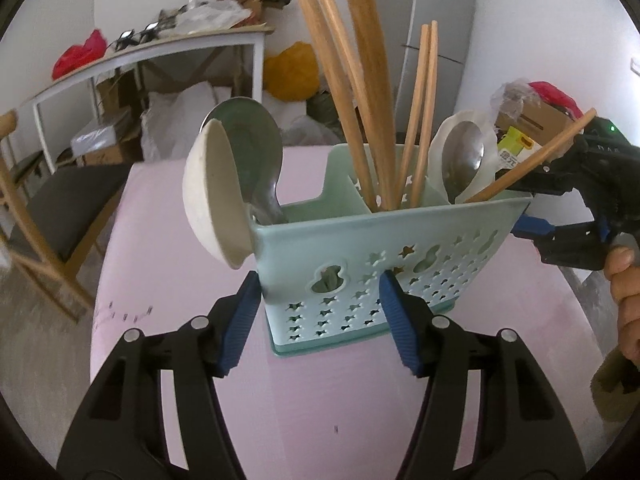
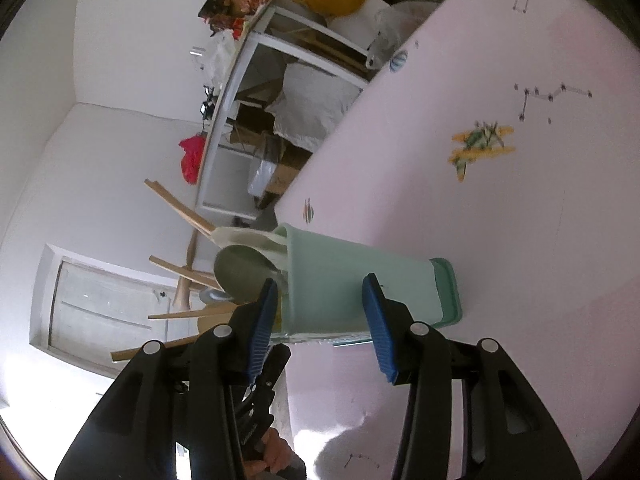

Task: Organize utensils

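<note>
A pale green perforated utensil caddy (image 1: 384, 264) stands on the pink table (image 1: 312, 400). It holds several wooden chopsticks (image 1: 372, 92), a steel ladle (image 1: 252, 148), a cream ladle (image 1: 212, 196) and a steel spoon (image 1: 464, 156). My left gripper (image 1: 320, 320) is open, its blue pads on either side of the caddy's near left corner. My right gripper (image 2: 320, 320) is open beside the caddy (image 2: 360, 280), and it shows at the right in the left wrist view (image 1: 560, 208). A chopstick (image 1: 532, 160) leans out of the caddy's right compartment across that gripper.
A wooden chair (image 1: 44, 216) stands left of the table. Behind are a white shelf table (image 1: 160, 52) with clutter, a yellow bag (image 1: 292, 72), a grey fridge (image 1: 436, 36) and a cardboard box (image 1: 532, 120). The tablecloth has printed patterns (image 2: 480, 148).
</note>
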A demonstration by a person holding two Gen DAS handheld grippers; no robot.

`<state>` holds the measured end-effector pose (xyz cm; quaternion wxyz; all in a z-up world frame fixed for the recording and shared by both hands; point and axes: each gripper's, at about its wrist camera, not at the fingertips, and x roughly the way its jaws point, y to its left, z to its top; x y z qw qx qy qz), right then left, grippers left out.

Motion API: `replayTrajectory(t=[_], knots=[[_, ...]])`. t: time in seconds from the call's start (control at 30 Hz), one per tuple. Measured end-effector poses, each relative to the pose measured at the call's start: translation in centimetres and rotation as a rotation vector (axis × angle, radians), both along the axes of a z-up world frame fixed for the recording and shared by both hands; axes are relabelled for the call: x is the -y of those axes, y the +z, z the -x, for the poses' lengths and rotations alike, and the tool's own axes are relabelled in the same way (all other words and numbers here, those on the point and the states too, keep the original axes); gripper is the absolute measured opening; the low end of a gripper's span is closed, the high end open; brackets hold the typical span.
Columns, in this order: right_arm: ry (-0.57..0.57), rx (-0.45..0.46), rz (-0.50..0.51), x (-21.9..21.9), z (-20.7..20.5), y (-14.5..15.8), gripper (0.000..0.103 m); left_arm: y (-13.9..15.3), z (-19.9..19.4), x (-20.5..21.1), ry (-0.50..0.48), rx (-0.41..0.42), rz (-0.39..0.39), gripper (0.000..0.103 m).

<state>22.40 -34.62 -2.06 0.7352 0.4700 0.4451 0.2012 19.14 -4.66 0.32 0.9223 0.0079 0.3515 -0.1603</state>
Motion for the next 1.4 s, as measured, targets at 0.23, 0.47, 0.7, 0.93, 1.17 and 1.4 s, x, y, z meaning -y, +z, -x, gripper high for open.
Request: replayTrajectory(t=[0.23, 0.47, 0.7, 0.93, 1.17, 1.4], knots=[[0.005, -0.01, -0.052, -0.6, 0.9, -0.3, 0.044, 0.0, 2.0, -1.7, 0.02, -0.012, 0.022, 0.058], [-0.094, 0.107, -0.002, 1.7, 5.2, 1.9, 0.044, 0.1, 4.2, -3.1, 0.035, -0.025, 0.024, 0.07], [-0.112, 0.206, 0.576, -2.4, 12.4, 5.7, 0.052, 1.0, 8.7, -4.3, 0.072, -0.034, -0.047, 0.085], [-0.11, 0.261, 0.96, -9.2, 16.9, 6.3, 0.081, 2.0, 11.9, -5.3, 0.208, -0.034, -0.049, 0.093], [-0.109, 0.29, 1.123, -11.7, 19.1, 6.8, 0.096, 2.7, 12.4, -5.5, 0.308, -0.017, -0.139, 0.093], [-0.145, 0.249, 1.152, -12.1, 19.0, 6.6, 0.096, 4.1, 13.4, -5.6, 0.404, 0.061, -0.23, 0.095]])
